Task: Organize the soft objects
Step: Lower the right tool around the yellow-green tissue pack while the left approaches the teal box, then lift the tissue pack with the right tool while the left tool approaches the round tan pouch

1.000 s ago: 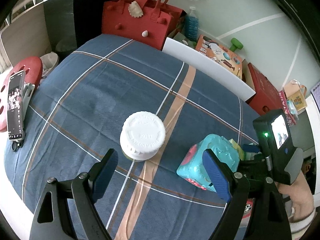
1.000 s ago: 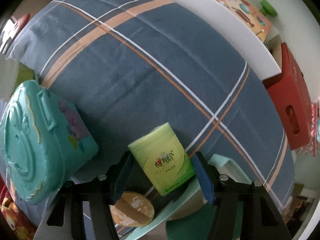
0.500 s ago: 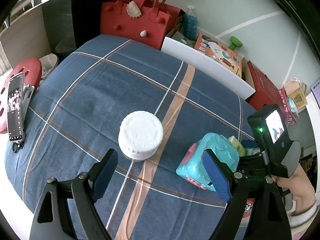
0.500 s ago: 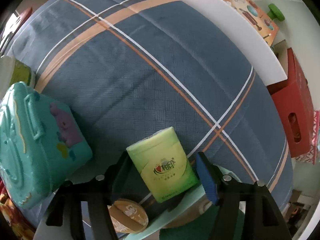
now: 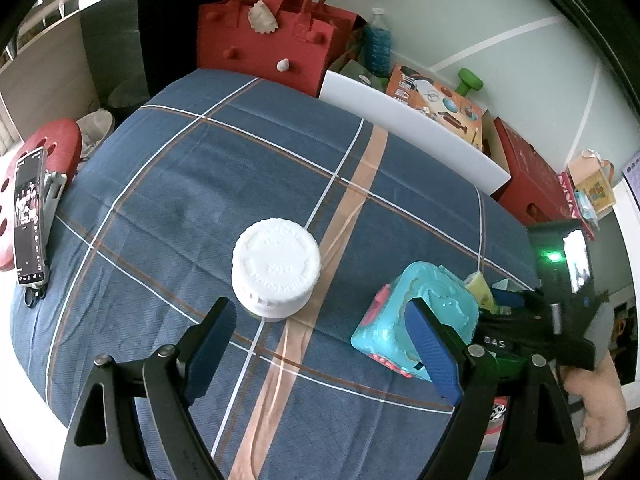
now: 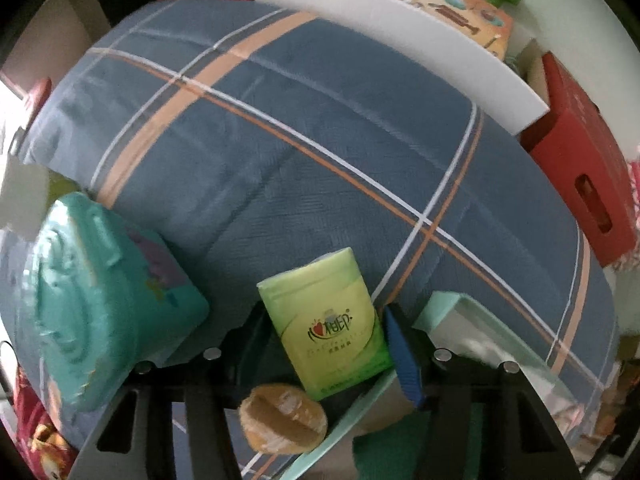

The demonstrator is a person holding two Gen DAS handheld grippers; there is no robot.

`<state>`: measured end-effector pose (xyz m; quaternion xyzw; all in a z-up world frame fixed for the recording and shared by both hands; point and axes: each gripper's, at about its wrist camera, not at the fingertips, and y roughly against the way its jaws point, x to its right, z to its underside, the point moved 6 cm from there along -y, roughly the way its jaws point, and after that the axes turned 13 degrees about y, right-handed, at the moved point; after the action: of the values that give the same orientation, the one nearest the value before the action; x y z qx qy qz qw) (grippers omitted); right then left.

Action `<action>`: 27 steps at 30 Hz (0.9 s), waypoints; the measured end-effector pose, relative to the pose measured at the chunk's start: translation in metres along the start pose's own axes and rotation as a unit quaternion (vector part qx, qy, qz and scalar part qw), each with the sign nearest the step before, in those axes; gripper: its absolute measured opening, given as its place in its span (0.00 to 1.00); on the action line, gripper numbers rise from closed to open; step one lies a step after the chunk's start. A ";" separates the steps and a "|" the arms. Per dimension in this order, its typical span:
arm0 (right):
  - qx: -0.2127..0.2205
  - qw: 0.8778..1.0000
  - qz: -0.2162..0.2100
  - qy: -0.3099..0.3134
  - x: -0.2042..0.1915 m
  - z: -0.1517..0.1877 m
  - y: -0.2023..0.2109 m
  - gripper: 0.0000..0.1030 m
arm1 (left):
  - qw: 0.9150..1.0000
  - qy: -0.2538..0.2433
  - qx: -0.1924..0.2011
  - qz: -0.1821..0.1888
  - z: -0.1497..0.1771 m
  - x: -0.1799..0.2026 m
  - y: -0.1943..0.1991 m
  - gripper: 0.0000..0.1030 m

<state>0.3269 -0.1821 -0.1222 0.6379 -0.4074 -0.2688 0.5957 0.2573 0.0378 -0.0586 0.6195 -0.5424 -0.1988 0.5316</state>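
The right gripper [image 6: 328, 344] had just been closing on the yellow-green soft pack of tissues [image 6: 326, 322], which sat clenched between its jaws, lifted a little, just beside the teal soft cube [image 6: 104, 312] and above the pale green tray [image 6: 472, 320]. That looked like a secure pick-up. Beyond the cube, the left gripper [image 5: 320, 344] hung released near a white ribbed jar lid [image 5: 276, 266].

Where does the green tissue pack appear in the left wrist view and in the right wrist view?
Left wrist: the green tissue pack shows as a sliver at the right, behind the teal soft cube.
Right wrist: low in the middle, between the right gripper fingers.
Shared landmark: the teal soft cube, just left of the pack in both.
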 end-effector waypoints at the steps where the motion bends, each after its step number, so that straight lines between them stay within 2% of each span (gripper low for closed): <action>1: 0.007 1.000 -0.003 -0.010 0.001 0.001 0.004 0.58 | 1.000 -0.001 0.001 -0.001 0.001 0.001 0.000 0.84; 4: 0.029 0.998 -0.019 -0.045 0.004 0.006 0.020 0.58 | 1.000 -0.005 0.000 0.000 0.001 0.003 0.000 0.84; 9: 0.060 0.994 -0.022 -0.090 0.005 0.018 0.051 0.58 | 1.000 -0.009 0.002 0.001 0.002 0.005 0.001 0.84; 13: 0.088 0.988 -0.004 -0.125 -0.003 0.033 0.079 0.58 | 1.000 -0.016 0.004 -0.002 0.003 0.008 0.002 0.84; 21: 0.141 0.966 0.014 -0.218 -0.023 0.068 0.105 0.58 | 0.999 -0.037 0.004 0.001 0.013 0.024 0.005 0.84; 27: 0.160 0.951 0.030 -0.262 -0.025 0.095 0.113 0.58 | 0.997 -0.076 -0.006 0.033 0.026 0.052 0.010 0.84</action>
<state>0.2132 -0.2079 -0.0286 0.6197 -0.6057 -0.3396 0.3658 0.2480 -0.0184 -0.0417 0.5812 -0.6002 -0.2309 0.4987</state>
